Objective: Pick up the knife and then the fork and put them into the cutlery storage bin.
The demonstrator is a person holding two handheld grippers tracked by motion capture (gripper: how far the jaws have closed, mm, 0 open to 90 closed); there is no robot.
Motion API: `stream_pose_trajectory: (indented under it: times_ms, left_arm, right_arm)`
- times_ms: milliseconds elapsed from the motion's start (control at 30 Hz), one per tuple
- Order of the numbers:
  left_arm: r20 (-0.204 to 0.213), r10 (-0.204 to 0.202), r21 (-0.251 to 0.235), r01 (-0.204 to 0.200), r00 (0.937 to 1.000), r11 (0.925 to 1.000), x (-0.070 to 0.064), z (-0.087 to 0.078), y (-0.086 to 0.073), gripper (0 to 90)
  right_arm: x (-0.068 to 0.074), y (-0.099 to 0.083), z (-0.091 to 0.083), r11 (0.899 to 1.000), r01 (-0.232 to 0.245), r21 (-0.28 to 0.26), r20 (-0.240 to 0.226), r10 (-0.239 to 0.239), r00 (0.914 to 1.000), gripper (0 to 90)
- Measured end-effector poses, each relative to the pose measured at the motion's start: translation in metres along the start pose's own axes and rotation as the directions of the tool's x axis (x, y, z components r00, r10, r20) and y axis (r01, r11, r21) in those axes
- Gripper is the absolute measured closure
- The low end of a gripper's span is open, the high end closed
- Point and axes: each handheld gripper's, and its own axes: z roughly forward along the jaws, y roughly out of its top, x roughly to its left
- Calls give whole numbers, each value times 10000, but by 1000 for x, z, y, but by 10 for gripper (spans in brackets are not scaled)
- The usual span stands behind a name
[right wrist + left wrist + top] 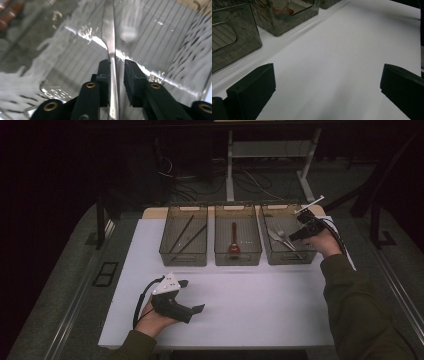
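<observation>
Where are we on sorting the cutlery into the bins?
Done, it seems: chopsticks lie in the left bin, a wooden-handled utensil in the middle bin. In hand: the right gripper holds a metal utensil handle between its jaws over the right bin, though full closure isn't clear. The left gripper rests open on the white table. Left: releasing it.

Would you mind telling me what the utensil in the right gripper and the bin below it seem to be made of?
The utensil held in the right gripper looks like polished metal, probably stainless steel: a thin silvery handle with bright reflections. The bin appears to be smoke-tinted clear plastic, glossy, since its contents show through the walls and its ribbed floor throws glare.
</observation>
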Motion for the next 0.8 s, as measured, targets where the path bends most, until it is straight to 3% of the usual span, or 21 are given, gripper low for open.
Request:
stream_pose_trajectory:
  times_ms: [200,267,433,667,800]
  left_arm:
    - [-14,6,6,-6,10000,10000,0,0,0,0]
    - [-30,24,79,-24,10000,10000,1,0,-1,0]
    - [-109,-14,77,15,9999,10000,2,-1,-1,0]
    - [-205,-75,115,77,9998,9999,4,-3,-4,0]
    - [-250,-96,109,99,9996,9999,5,-4,-4,0]
  right_arm:
    - [-3,-2,-7,9973,-216,-697,-321,194,9993,570]
    - [-6,-4,-10,9927,-342,-1155,-656,268,9975,526]
    - [-8,-12,-15,9843,-627,-1648,-969,471,9942,440]
    - [-8,-19,-21,9701,-741,-2313,-1294,448,9906,387]
    - [-2,-21,-25,9637,-582,-2607,-1211,271,9923,337]
